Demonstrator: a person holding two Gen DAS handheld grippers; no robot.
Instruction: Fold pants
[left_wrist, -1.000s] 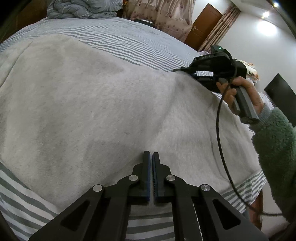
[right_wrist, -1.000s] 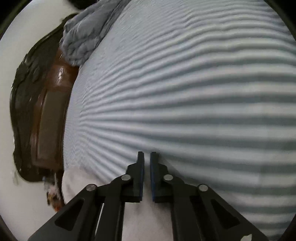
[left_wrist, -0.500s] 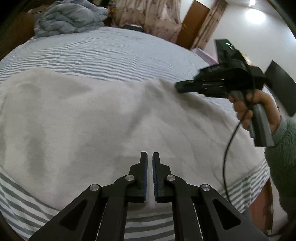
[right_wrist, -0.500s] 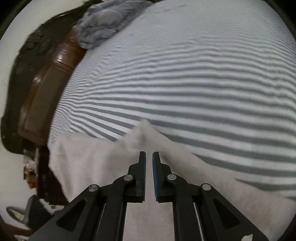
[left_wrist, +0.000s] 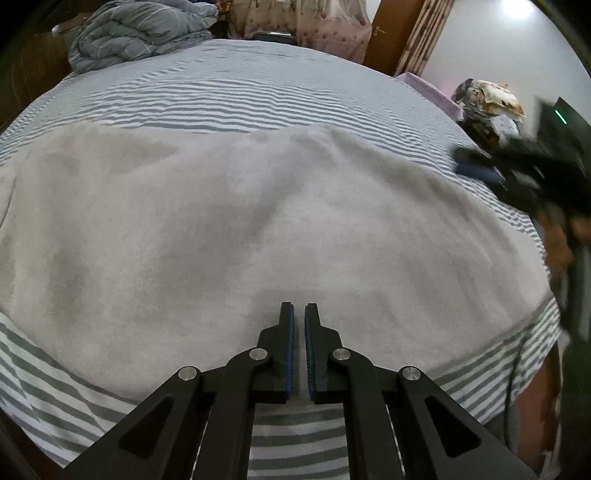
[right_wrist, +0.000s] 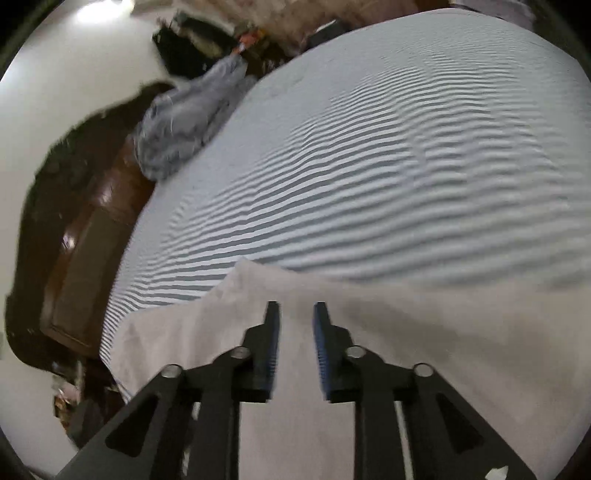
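The pale grey fleece pants (left_wrist: 229, 221) lie spread flat across the near part of the striped bed (left_wrist: 229, 88). My left gripper (left_wrist: 299, 308) hovers over their near edge, its jaws nearly closed with a thin gap and nothing between them. My right gripper (right_wrist: 295, 308) is above the pants (right_wrist: 406, 332) near their far edge, jaws parted and empty. The right gripper also shows blurred at the right of the left wrist view (left_wrist: 476, 166), off the cloth.
A crumpled blue-grey quilt (left_wrist: 140, 33) lies at the head of the bed. A dark wooden headboard (right_wrist: 85, 251) runs along the bed's side. A wooden door (left_wrist: 391, 33) and curtains stand beyond the bed. Cluttered items (left_wrist: 487, 99) sit at the right.
My right gripper has let go of the pants' far edge, opened, and pulled back to the right. The cloth has settled flat. My left gripper has risen slightly and parted a sliver.
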